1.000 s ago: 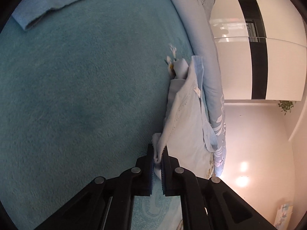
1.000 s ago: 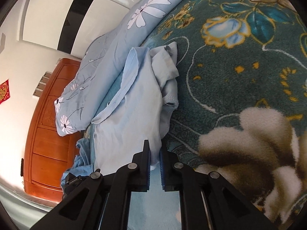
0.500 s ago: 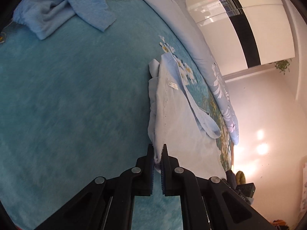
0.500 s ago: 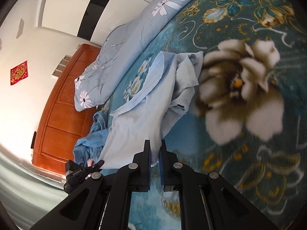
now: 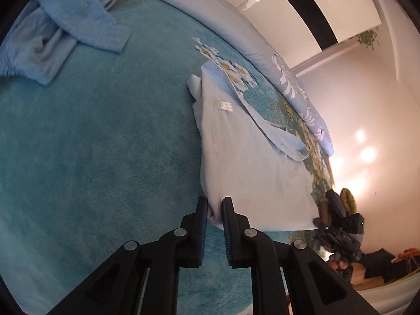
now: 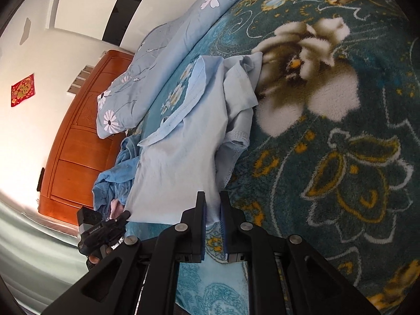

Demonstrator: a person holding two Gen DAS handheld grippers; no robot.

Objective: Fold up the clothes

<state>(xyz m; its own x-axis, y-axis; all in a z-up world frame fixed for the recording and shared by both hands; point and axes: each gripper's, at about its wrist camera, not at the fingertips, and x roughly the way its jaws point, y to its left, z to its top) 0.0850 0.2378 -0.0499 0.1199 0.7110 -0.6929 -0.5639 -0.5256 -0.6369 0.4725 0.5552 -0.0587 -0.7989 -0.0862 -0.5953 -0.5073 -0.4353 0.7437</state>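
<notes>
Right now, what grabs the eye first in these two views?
The pale blue garment stretched flat on the teal floral blanket, a near corner between each tool's opening fingers: left tool, right tool. Next, the blanket's big cream flower right of the garment, and the crumpled blue towel at upper left in the left view.

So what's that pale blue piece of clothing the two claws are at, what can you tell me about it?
The pale blue garment looks like a thin, soft cotton top, lying stretched out fairly flat on the teal floral blanket. A small white label is sewn at its seam, a stitched hem shows, and one part lies rumpled at its far end. Each near corner sits between the fingers of the left claw and right claw, whose jaws are opening.
</notes>
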